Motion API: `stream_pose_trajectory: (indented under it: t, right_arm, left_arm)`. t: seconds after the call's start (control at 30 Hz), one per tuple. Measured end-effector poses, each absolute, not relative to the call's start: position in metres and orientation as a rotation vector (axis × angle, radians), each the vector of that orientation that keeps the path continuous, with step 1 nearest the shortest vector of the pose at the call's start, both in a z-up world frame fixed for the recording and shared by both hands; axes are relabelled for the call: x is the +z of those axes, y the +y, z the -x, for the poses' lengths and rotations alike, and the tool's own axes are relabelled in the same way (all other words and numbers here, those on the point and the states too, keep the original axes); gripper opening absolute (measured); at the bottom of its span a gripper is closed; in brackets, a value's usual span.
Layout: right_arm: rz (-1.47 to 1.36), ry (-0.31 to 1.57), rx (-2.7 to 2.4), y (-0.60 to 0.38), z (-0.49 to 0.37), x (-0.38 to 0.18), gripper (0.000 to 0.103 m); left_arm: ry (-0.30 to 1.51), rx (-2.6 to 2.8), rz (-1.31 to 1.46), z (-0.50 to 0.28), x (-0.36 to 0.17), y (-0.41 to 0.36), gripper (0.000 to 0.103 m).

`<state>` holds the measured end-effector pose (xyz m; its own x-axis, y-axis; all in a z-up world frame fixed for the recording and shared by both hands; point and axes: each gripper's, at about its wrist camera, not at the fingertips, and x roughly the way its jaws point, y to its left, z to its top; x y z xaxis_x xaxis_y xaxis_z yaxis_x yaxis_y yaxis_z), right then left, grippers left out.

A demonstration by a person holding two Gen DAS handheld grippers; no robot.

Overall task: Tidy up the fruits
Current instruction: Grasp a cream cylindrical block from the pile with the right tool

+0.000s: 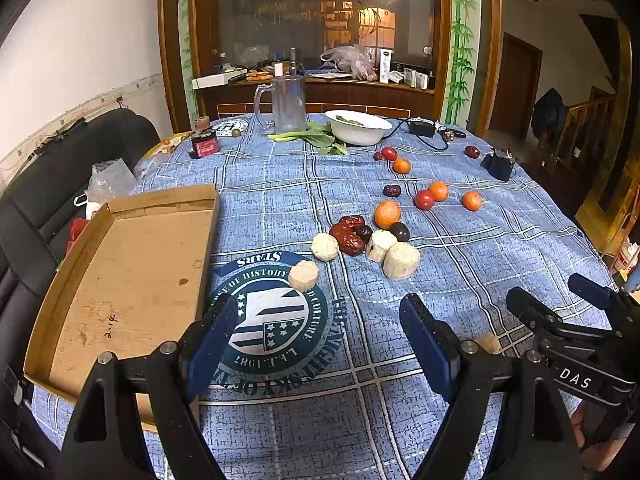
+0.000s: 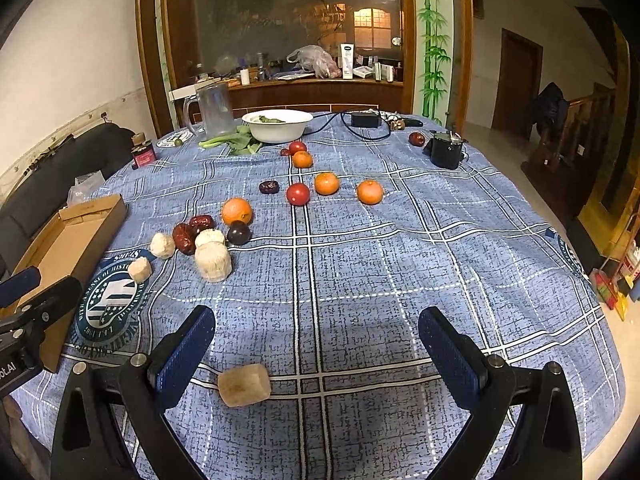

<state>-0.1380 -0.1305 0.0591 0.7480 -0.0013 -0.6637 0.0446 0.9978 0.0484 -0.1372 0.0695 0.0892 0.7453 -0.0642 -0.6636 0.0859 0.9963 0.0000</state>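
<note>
Blue plaid cloth covers the table [image 2: 360,264] in front of you, with a wooden cabinet and glass panel behind it. Your left hand-held gripper [image 1: 320,334] hovers low over the cloth's round emblem, jaws spread wide and holding nothing. Your right hand-held gripper [image 2: 316,344] sits level beside it, also spread wide and empty, with a pale tan block [image 2: 244,384] lying on the cloth between its fingers, nearer the left one.

The fruits lie ahead: dried red dates [image 1: 350,234] touching pale cream rounds [image 1: 401,260], a dark plum [image 1: 400,232] and an orange [image 1: 387,214] just behind, then tomatoes [image 1: 424,199] and more small oranges [image 1: 472,201] scattered toward the white bowl [image 1: 358,126]. An open cardboard box [image 1: 132,280] rests at your left, overhanging the table edge. Bare cloth stretches between your grippers and the fruit cluster, and wide to the right.
</note>
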Motion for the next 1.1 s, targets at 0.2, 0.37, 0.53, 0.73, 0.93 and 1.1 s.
stream_pose_trajectory:
  t: [0.2,0.37,0.53,0.73,0.93,1.1]
  right_arm:
    - [-0.055,0.725,-0.015,-0.127,0.138,0.057,0.103]
    - [-0.049,0.729,-0.001,-0.124,0.139,0.055,0.103]
    - [-0.044,0.74,0.025,-0.122,0.142,0.051,0.103]
    - [-0.037,0.755,0.066,-0.121,0.148,0.043,0.103]
    - [-0.019,0.788,0.129,-0.11,0.145,0.033,0.1]
    - [0.019,0.792,0.152,-0.105,0.149,0.03,0.094]
  left_arm:
    - [0.735,-0.084,-0.023,0.136,0.086,0.07,0.083]
    - [0.746,-0.085,-0.014,0.134,0.082,0.072,0.083]
    - [0.755,-0.078,0.005,0.129,0.079,0.082,0.083]
    - [0.765,-0.038,0.061,0.119,0.075,0.111,0.083]
    - [0.793,-0.07,0.081,0.11,0.067,0.12,0.083]
    - [0.826,-0.14,0.089,0.1,0.058,0.113,0.082]
